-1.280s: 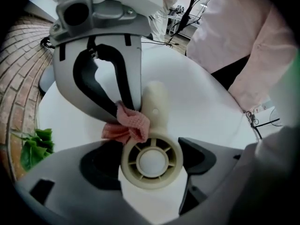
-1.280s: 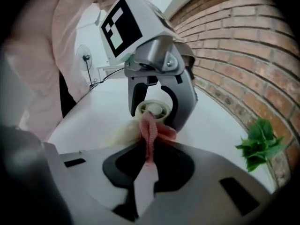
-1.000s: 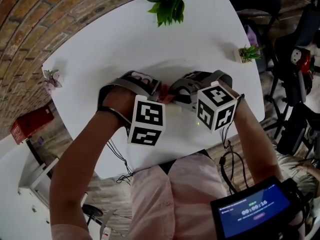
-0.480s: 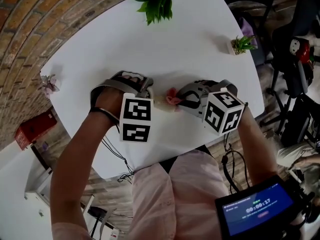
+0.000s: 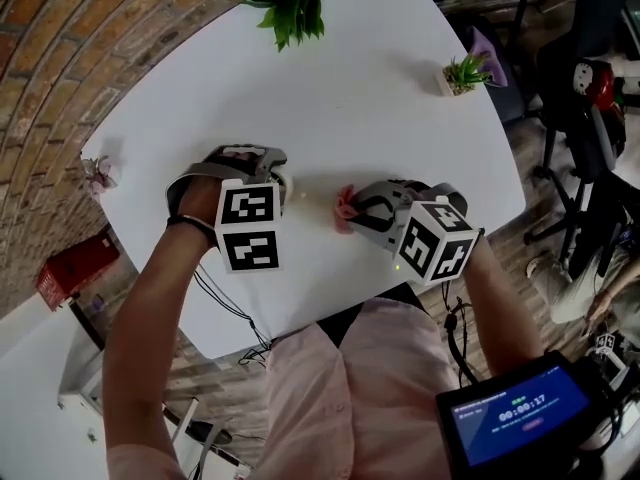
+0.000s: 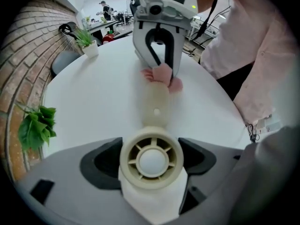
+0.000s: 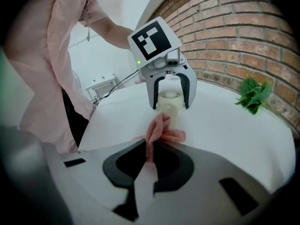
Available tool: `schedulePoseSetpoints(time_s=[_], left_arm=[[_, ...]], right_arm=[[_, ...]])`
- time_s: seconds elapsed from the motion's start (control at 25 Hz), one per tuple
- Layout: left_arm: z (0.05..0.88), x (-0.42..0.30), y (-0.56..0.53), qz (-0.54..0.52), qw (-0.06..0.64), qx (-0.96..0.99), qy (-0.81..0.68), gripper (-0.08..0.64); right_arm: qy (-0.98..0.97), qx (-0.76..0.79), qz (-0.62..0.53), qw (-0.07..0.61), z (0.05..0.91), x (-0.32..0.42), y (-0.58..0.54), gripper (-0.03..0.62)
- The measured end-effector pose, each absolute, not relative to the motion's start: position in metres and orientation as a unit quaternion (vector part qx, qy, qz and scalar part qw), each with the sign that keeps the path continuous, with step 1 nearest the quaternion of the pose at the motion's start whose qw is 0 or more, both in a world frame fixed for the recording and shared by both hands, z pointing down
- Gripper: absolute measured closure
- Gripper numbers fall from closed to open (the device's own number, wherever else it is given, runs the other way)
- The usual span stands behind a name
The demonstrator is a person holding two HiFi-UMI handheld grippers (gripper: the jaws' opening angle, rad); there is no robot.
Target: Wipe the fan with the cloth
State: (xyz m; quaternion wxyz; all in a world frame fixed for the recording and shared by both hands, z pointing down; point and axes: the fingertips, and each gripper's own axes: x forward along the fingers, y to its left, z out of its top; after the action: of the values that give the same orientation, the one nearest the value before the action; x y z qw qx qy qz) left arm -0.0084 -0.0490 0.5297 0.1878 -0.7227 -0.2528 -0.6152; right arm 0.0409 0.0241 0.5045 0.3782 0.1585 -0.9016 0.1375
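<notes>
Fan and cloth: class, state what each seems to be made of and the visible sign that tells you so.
Fan: probably moulded plastic, cream with a matt finish; the smooth ring, thin spokes and round hub look cast in one piece.
Cloth: a soft pink textile, perhaps knitted or ribbed; it bunches into limp folds with fine ridges.

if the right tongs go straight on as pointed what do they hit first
Probably the fan, held in the left tongs dead ahead; the cloth pinched in the right tongs would touch it first.
</notes>
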Motion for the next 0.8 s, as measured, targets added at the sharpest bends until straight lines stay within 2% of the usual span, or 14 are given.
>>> schedulePoseSetpoints(time_s=[0.16, 0.36, 0.52, 0.68, 0.8], left_arm=[[0.530, -0.012, -0.056, -0.632, 0.144, -0.735, -0.197, 0.183], [0.529, -0.025, -0.069, -0.636, 0.047, -0.767, -0.072, 0.183], [0.521, -0.035, -0.069, -0.580, -0.052, -0.813, 0.020, 0.179], [0.476, -0.052, -0.075, -0.508, -0.078, -0.848, 0.131, 0.176], [0.408, -0.061, -0.086, -0.383, -0.111, -0.880, 0.259, 0.178]], right_arm=[[-0.902, 0.191, 0.160, 0.351, 0.503, 0.021, 0.024, 0.552], [-0.908, 0.224, 0.195, 0.297, 0.490, -0.002, 0.016, 0.549], [-0.911, 0.240, 0.213, 0.257, 0.468, -0.010, 0.016, 0.548], [-0.910, 0.272, 0.220, 0.222, 0.438, -0.001, 0.006, 0.545], [-0.905, 0.314, 0.210, 0.196, 0.406, 0.014, -0.015, 0.545]])
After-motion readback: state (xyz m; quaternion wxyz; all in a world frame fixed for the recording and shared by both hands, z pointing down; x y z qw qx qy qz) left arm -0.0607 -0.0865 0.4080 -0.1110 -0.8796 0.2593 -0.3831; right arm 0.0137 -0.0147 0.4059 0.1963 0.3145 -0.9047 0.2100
